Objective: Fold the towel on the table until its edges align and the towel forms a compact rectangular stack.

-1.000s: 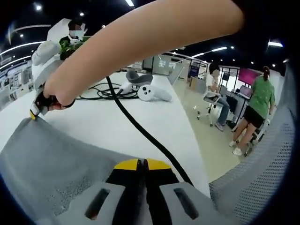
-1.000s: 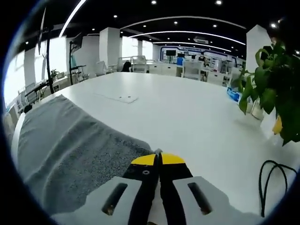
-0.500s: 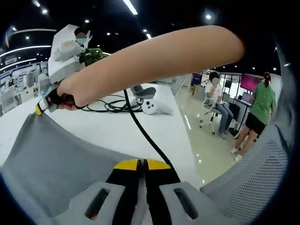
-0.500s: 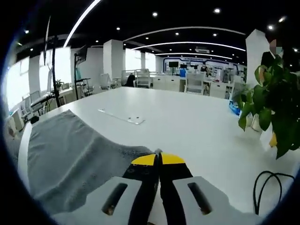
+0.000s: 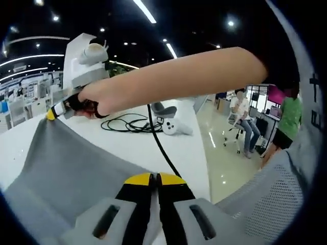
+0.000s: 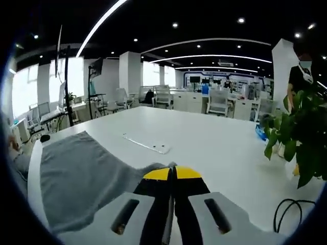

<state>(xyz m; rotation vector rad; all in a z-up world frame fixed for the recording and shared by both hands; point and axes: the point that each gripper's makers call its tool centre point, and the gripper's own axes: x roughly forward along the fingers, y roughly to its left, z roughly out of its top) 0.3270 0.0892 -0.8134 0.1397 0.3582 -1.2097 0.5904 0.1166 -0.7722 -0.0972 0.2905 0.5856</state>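
Grey cloth: the towel (image 5: 66, 163) hangs stretched above the white table (image 5: 184, 148), held up at two corners; in the right gripper view it (image 6: 82, 178) slopes down toward the table (image 6: 214, 148)
Left gripper (image 5: 155, 178): yellow-tipped jaws pressed together on the towel's near edge
Right gripper (image 6: 172, 172): jaws clamped together on a towel corner; seen from the left gripper view (image 5: 53, 113) it pinches the far corner, a bare forearm (image 5: 179, 76) reaching across
Table: black cable (image 5: 127, 124) coiled beside white controllers (image 5: 171, 127); a flat clear strip (image 6: 146, 144) lies beyond the towel
Edge: potted plant (image 6: 301, 138) at the table's right side
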